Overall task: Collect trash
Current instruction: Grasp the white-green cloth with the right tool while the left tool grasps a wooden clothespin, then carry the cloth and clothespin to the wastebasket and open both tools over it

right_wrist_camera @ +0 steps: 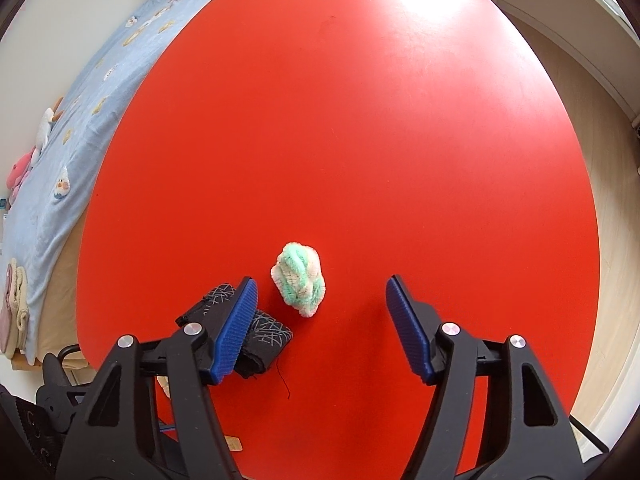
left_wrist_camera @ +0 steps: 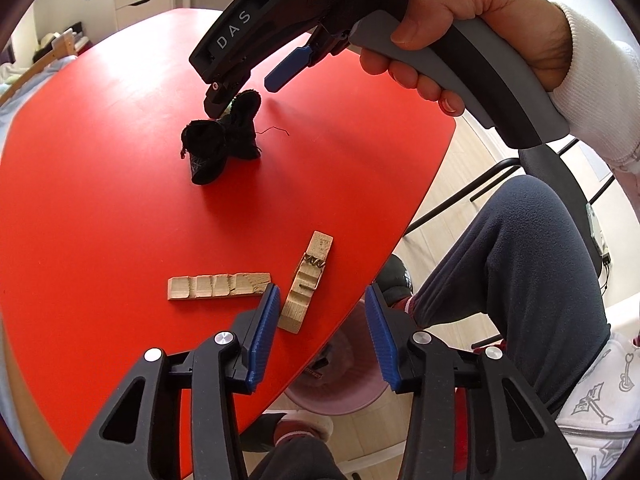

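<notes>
On the red table (left_wrist_camera: 100, 200) lie two wooden clothespin halves: a flat one (left_wrist_camera: 218, 286) and one with a wire spring (left_wrist_camera: 306, 280). My left gripper (left_wrist_camera: 322, 300) is open over the table's edge. The spring half lies between its fingers, close to the left pad (left_wrist_camera: 262, 332), and neither pad presses it. A fuzzy green-and-white ball (right_wrist_camera: 300, 284) sits between the open fingers of my right gripper (right_wrist_camera: 320, 292), untouched. A crumpled black fabric scrap (right_wrist_camera: 268, 330) lies partly under its left finger. The left wrist view shows the right gripper (left_wrist_camera: 240, 96) tipped down over that black scrap (left_wrist_camera: 224, 140).
A pink bin (left_wrist_camera: 332, 396) stands on the floor below the table edge, beside the person's leg (left_wrist_camera: 520, 272) and a black chair (left_wrist_camera: 480, 184). A bed with a light blue cover (right_wrist_camera: 80, 100) runs along the table's left side. A loose thread (right_wrist_camera: 284, 380) lies on the table.
</notes>
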